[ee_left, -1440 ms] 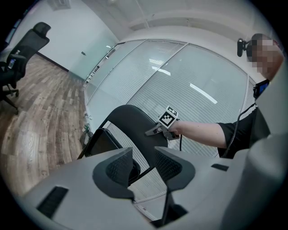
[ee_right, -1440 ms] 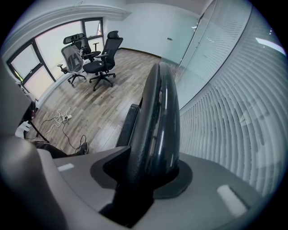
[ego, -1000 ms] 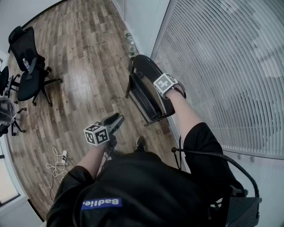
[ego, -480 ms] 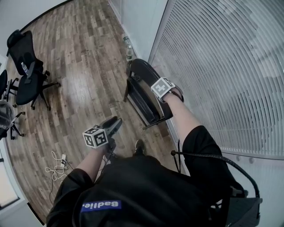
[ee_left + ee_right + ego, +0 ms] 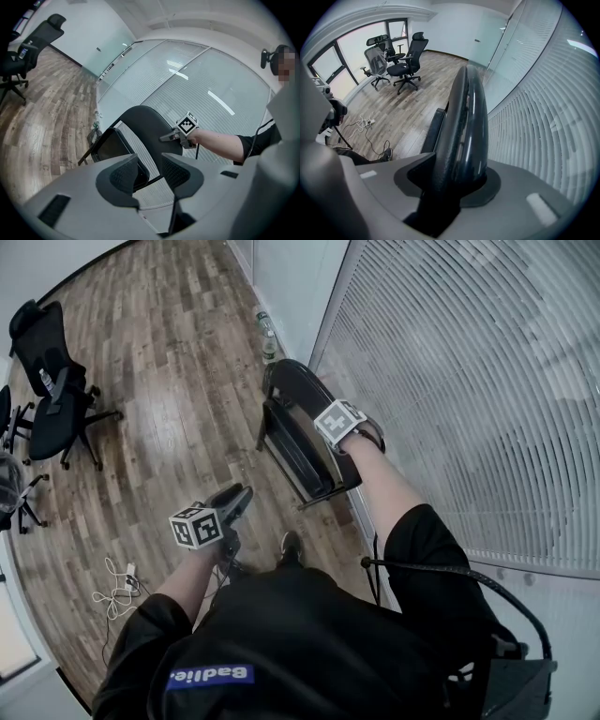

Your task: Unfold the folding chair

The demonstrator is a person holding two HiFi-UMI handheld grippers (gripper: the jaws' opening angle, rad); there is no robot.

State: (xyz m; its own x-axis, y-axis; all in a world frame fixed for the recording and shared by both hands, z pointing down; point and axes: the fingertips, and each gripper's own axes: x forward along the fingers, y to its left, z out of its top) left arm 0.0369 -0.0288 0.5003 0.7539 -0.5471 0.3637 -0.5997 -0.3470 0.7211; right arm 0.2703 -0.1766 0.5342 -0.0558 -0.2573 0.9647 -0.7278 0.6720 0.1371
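The black folding chair (image 5: 298, 427) stands folded close to the blind-covered glass wall, its seat panel (image 5: 110, 145) still flat against the frame. My right gripper (image 5: 334, 439) points steeply down and is shut on the top edge of the curved backrest (image 5: 466, 122), which fills the gap between its pads (image 5: 457, 176). My left gripper (image 5: 239, 495) hovers in the air nearer the person, aimed at the chair and apart from it. Its jaws (image 5: 149, 161) stand open with nothing between them; the chair and the right gripper (image 5: 171, 137) show beyond them.
Black office chairs (image 5: 52, 381) stand at the far left on the wooden floor. Bottles (image 5: 267, 334) sit by the wall base behind the folding chair. A cable tangle with a power strip (image 5: 117, 582) lies at lower left. The person's shoe (image 5: 292, 545) is near the chair's feet.
Hardly anything differs. The left gripper has drifted slightly left and down in the head view. The right gripper keeps its hold on the backrest.
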